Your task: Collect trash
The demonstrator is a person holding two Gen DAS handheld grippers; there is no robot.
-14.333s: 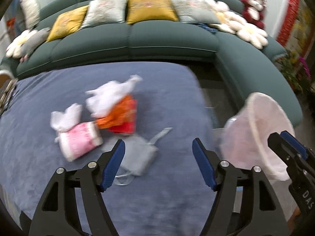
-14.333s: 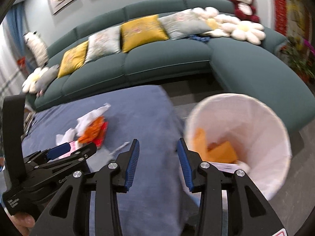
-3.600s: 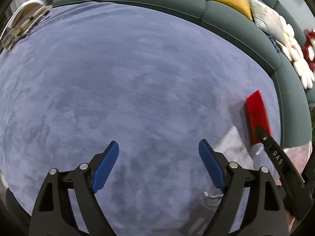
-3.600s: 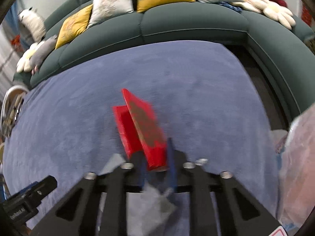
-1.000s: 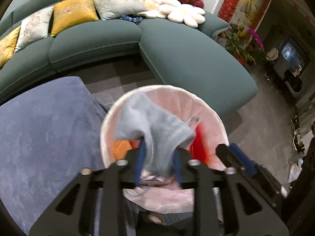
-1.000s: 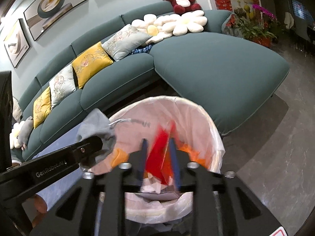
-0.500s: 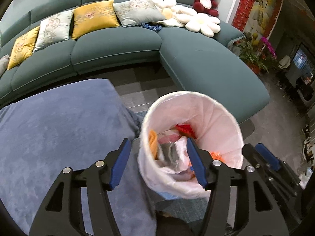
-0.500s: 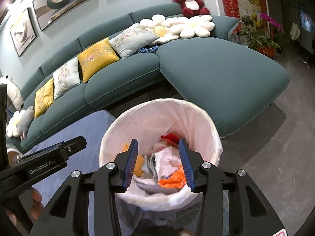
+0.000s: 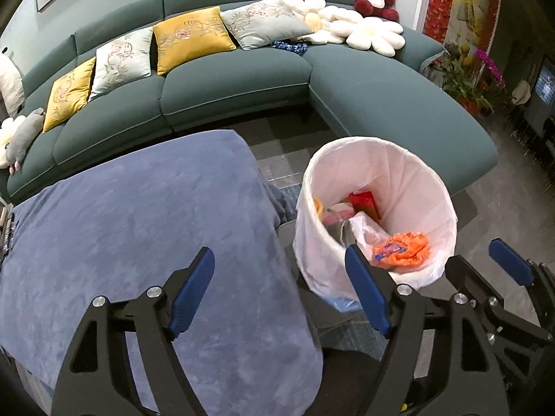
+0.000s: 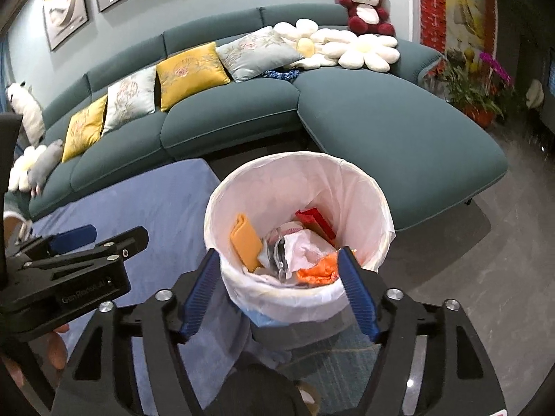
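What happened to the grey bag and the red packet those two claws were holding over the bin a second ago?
Both were dropped: the red packet and the grey bag now lie in the bin. The left gripper and right gripper have just been opening; nothing sits between their jaws. The blue cloth has been cleared; sofa unchanged.

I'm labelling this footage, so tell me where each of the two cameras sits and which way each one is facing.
Left wrist: on the left gripper, tilted down over the blue blanket; the open right gripper shows at its right.
Right wrist: on the right gripper, jaws open, looking down into the trash bin; the left gripper and fingers show at left.
Shared: bin, blanket, green sofa.
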